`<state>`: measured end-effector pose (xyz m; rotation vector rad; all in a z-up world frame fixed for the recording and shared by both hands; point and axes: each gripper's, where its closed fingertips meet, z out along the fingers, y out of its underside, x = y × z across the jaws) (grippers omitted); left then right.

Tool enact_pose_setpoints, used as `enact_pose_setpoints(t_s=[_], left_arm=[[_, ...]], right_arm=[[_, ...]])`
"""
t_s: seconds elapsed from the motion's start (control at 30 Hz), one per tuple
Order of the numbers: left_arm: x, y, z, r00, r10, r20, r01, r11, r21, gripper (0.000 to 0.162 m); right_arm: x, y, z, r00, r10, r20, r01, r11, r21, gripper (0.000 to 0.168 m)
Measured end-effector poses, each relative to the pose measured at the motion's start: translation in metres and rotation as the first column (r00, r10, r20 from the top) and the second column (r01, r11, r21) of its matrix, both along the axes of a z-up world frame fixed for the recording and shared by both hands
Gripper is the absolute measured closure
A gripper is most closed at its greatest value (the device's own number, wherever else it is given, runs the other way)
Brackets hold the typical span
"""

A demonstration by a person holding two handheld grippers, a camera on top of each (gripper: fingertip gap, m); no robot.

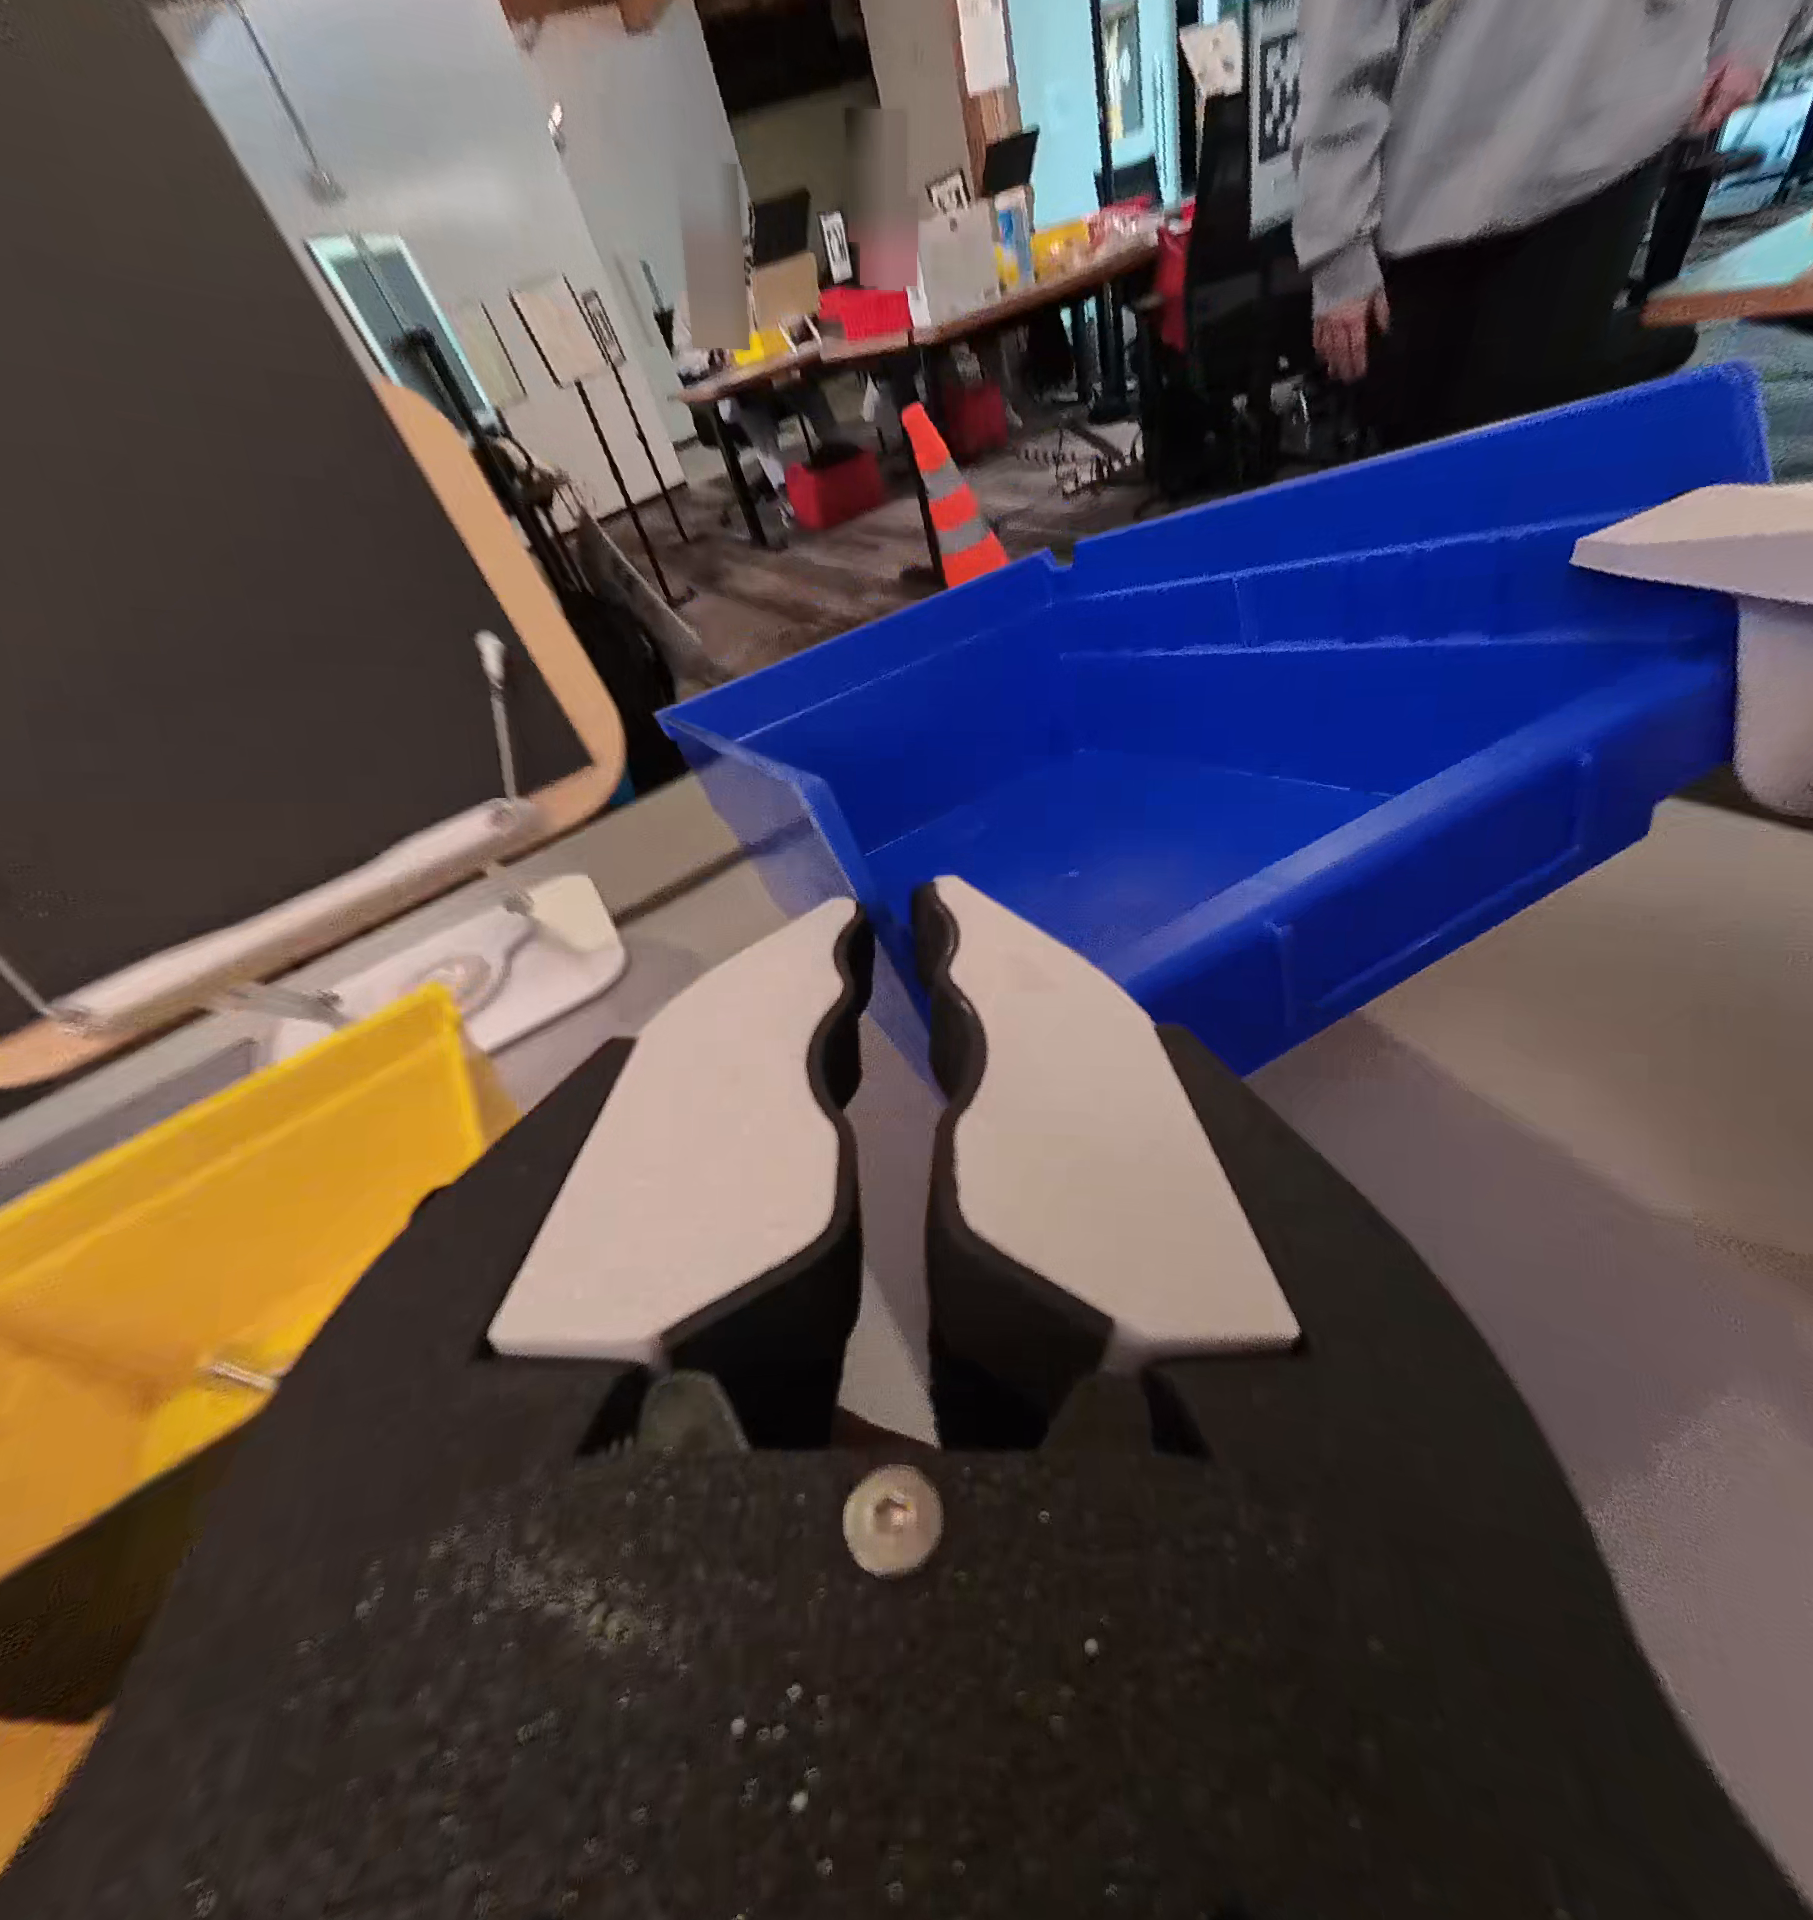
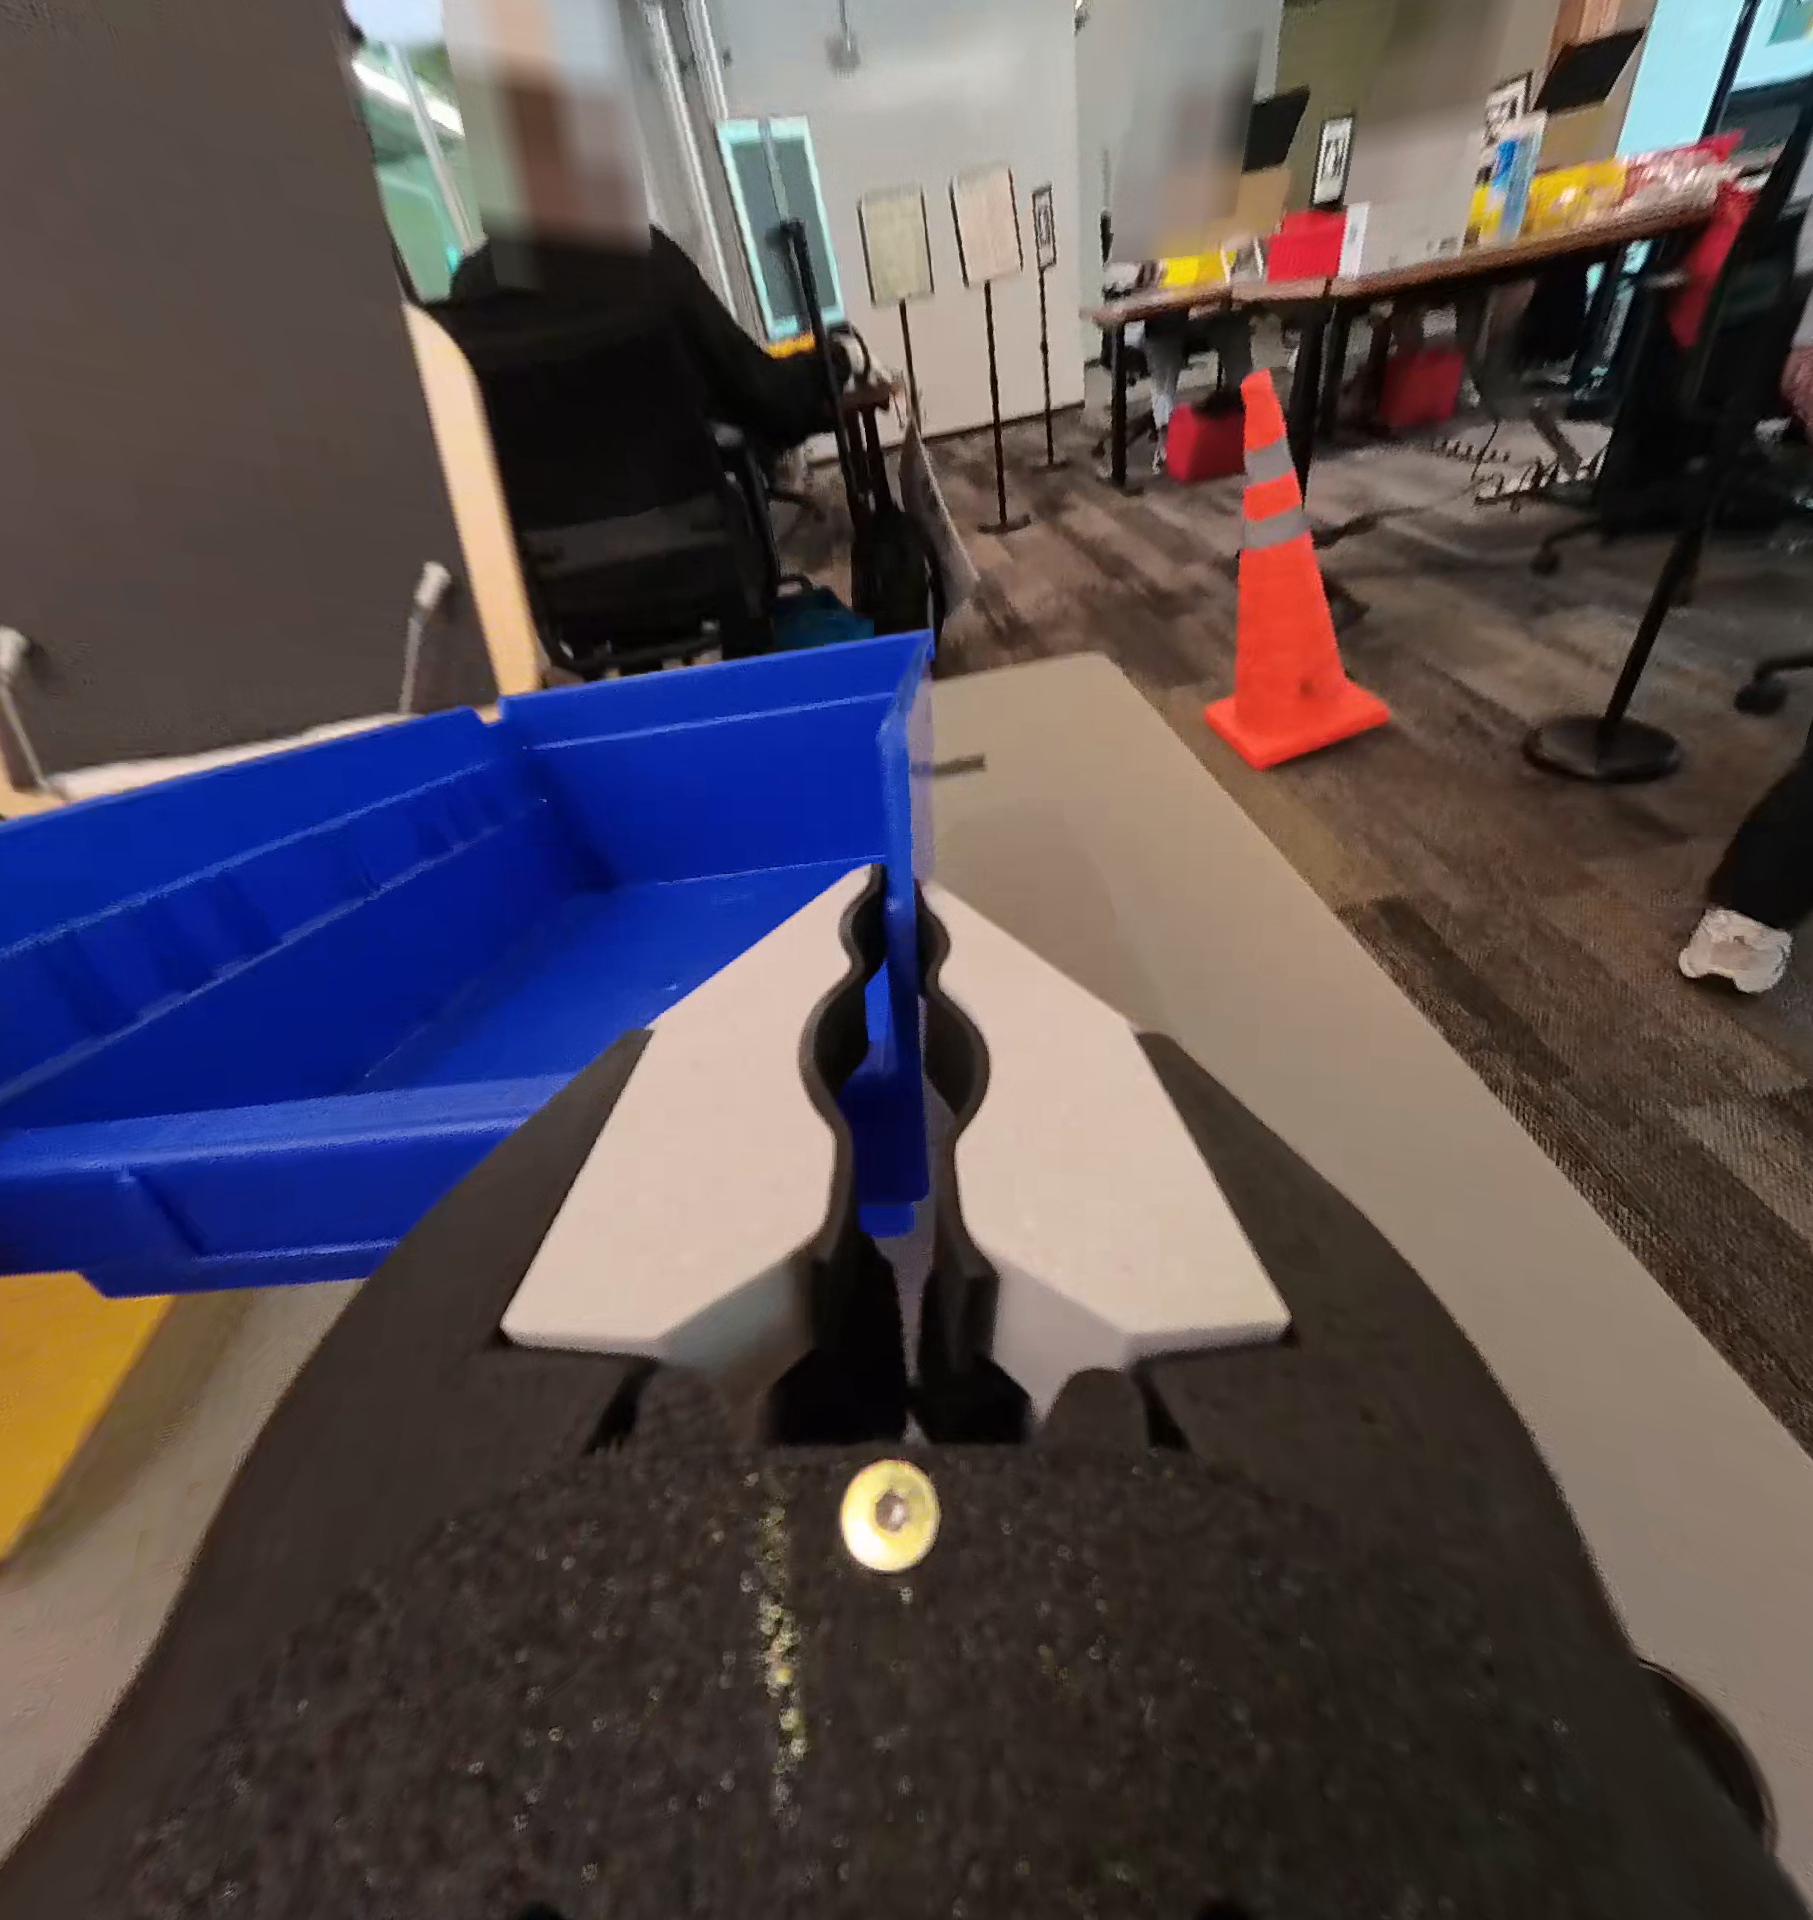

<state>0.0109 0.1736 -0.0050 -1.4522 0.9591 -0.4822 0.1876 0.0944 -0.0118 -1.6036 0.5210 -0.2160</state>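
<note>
A blue plastic bin [image 1: 1297,727] with a low open front is tilted over the grey table [image 1: 1556,1195]. My left gripper [image 1: 894,914] is closed on the bin's left side wall at its front corner, and blue shows between the pads. My right gripper [image 2: 902,894] is shut on the bin's [image 2: 362,935] right side wall, whose edge runs between the pads. The right gripper also shows in the left wrist view [image 1: 1743,613] at the bin's far end. The bin is empty.
A yellow bin [image 1: 206,1195] sits at the lower left, partly under the blue bin [image 2: 29,1423]. A black panel with a wooden edge [image 1: 154,520] stands at the left. The table edge [image 2: 1504,1195] drops to carpet, with an orange cone [image 2: 1281,603] and people standing nearby. The tips of one gripper are about 20 cm away from the tips of the other.
</note>
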Motion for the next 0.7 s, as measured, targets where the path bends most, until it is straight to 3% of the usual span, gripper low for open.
enact_pose_setpoints(t_s=[0.1,0.23,0.4,0.6,0.7], left_arm=[[0.014,-0.005,-0.042,0.999,-0.008,-0.035,0.006,0.999,-0.05,0.154],[0.02,-0.006,-0.078,0.998,-0.007,-0.064,0.001,0.996,-0.09,0.153],[0.029,-0.003,-0.123,0.992,-0.043,-0.116,0.016,0.973,-0.229,0.153],[0.026,-0.025,-0.123,0.972,-0.173,-0.158,0.12,0.946,-0.301,0.149],[0.002,-0.042,-0.086,0.963,-0.268,-0.02,0.245,0.906,-0.346,0.14]], right_arm=[[0.017,0.003,-0.04,0.999,0.042,-0.005,-0.043,0.998,-0.052,0.167],[0.029,0.011,-0.072,0.996,0.077,-0.042,-0.082,0.984,-0.155,0.166],[0.038,0.016,-0.119,0.989,0.0,-0.148,-0.046,0.951,-0.306,0.165],[0.043,0.015,-0.12,0.972,-0.001,-0.234,-0.057,0.97,-0.238,0.162],[0.047,0.004,-0.096,0.98,-0.032,-0.196,-0.002,0.985,-0.17,0.149]])
